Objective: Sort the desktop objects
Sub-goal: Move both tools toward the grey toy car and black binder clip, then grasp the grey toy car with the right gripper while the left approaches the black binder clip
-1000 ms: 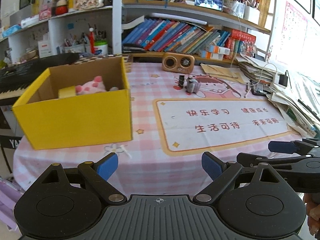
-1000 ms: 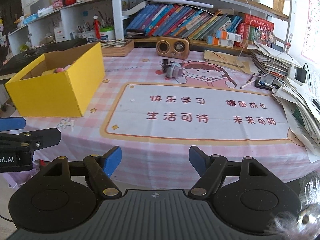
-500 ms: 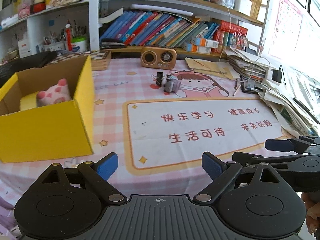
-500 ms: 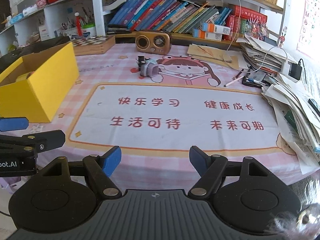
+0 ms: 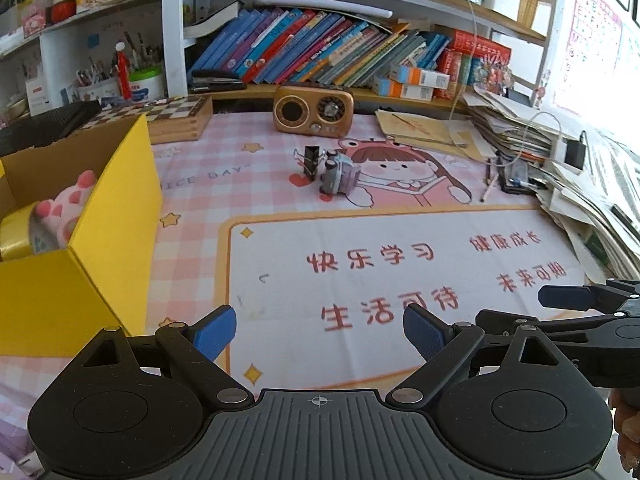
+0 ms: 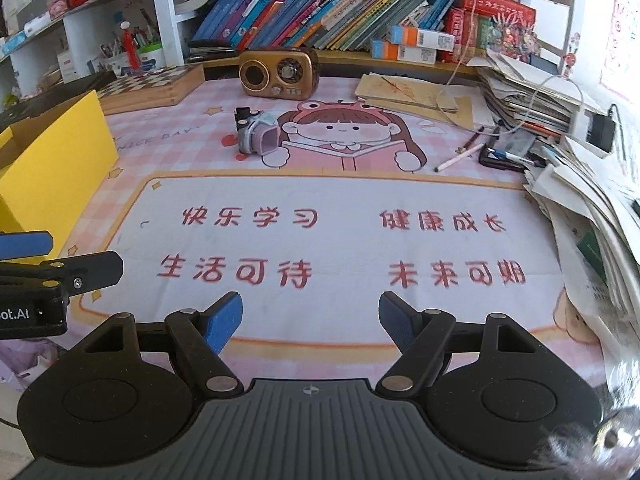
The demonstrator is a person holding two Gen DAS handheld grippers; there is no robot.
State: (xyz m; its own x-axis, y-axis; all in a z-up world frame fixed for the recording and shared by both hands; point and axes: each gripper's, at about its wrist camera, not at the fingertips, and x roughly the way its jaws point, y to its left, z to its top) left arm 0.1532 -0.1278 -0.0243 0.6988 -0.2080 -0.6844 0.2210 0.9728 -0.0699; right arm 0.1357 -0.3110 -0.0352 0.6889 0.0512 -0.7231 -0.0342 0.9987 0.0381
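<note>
Hovering over the near mat, left gripper (image 5: 319,330) and right gripper (image 6: 310,320) both spread wide, empty. Far centre: toy (image 6: 258,138) touching black clip (image 5: 310,160). Left view alone showing plush (image 5: 66,210) and tape (image 5: 16,232) inside yellow box (image 5: 116,216).

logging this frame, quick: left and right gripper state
left gripper: open, holding nothing
right gripper: open, holding nothing
</note>
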